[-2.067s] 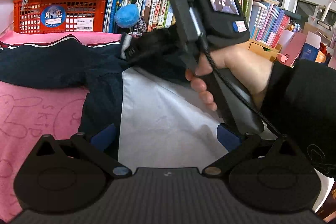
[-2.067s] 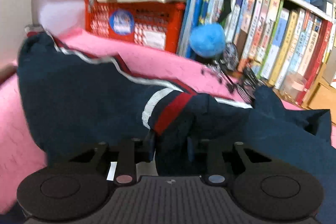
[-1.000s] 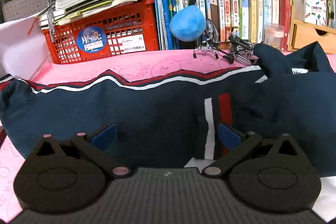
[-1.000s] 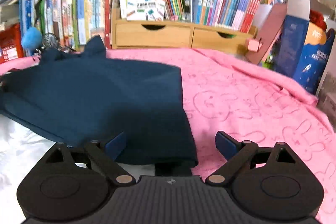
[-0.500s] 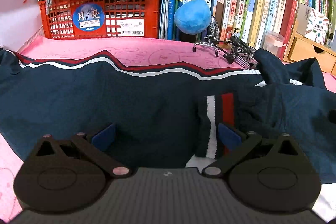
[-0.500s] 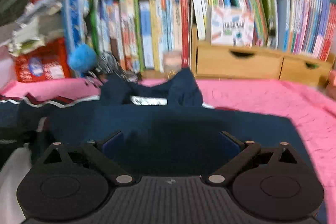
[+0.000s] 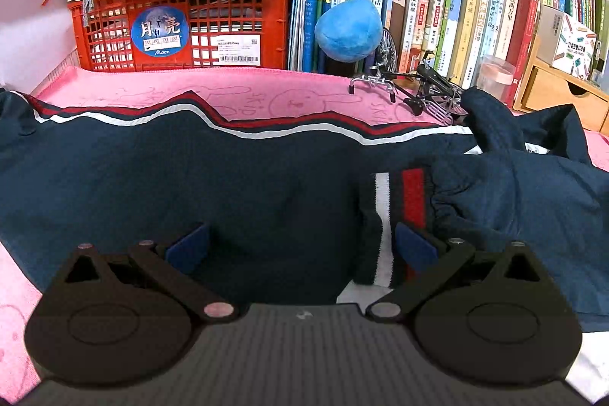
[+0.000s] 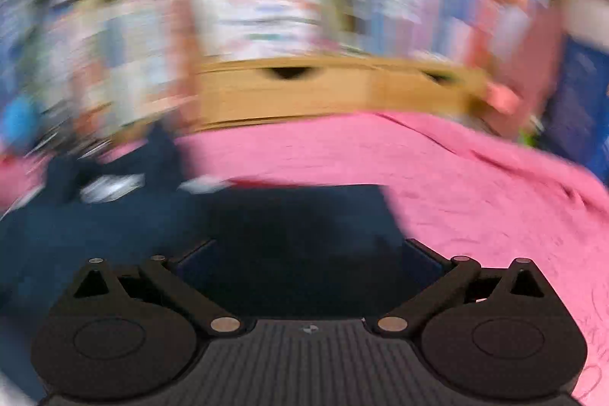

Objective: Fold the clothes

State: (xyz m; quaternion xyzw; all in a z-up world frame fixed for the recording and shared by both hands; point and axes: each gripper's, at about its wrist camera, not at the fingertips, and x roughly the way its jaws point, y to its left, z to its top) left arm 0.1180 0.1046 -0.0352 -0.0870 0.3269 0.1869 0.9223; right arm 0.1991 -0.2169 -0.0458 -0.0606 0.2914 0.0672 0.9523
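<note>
Sleeve laid over, both grippers released

The striped cuff [image 7: 396, 219] now rests on the navy cotton jacket [image 7: 190, 185]; left gripper [image 7: 300, 246] gapes empty, right gripper [image 8: 308, 257] is opening, nothing pinched.

I see the garment [image 7: 228, 185] spread on the blanket [image 7: 266, 94]. Behind its far edge stand a crate [image 7: 182, 25], left, and books [image 7: 437, 6], right.

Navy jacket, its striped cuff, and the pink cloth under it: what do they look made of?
Navy jacket: soft matte woven or knit fabric, probably sportswear polyester; it drapes and creases without shine. Striped cuff: ribbed elastic knit, gathered where it meets the sleeve. Pink cloth: looks like fuzzy microfibre or terry towel, with embossed rabbit outlines.
</note>
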